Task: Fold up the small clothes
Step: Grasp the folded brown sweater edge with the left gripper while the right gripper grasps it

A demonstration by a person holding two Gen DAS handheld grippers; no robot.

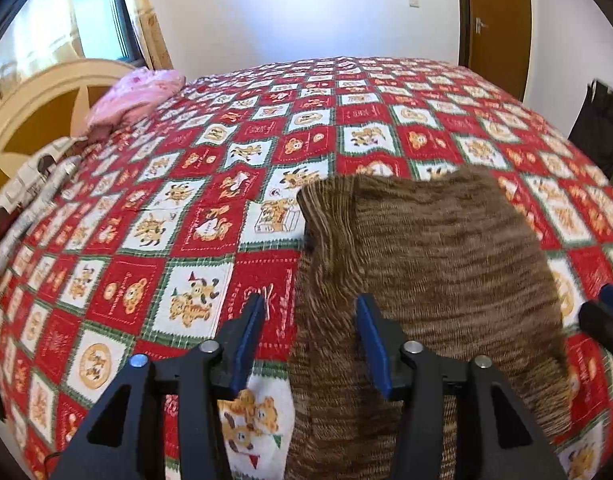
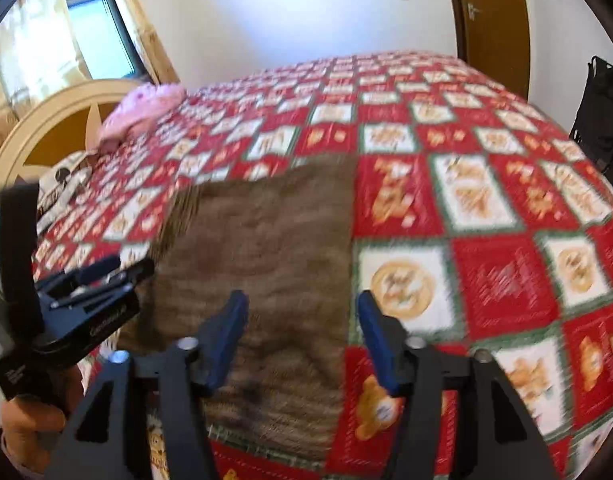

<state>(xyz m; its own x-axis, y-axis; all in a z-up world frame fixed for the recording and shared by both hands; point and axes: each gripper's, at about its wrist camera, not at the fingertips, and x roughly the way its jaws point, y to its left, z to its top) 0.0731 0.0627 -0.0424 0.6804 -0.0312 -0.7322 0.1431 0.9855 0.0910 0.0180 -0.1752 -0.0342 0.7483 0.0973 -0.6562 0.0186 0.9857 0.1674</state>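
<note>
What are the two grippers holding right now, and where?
Nothing. The left gripper and right gripper both have open jaws above the brown striped knit garment, which lies flat on the bedspread.

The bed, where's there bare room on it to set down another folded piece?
Bare bedspread runs right of the brown knit garment and beyond it toward the far edge, and left of it up to the headboard side. Crowded there: pink bundle, patterned cloth, and near the open grippers.

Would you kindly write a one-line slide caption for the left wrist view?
Left claw open above a brown knitted garment lying on a red-and-white patchwork bedspread, with a pink pillow beyond.
</note>
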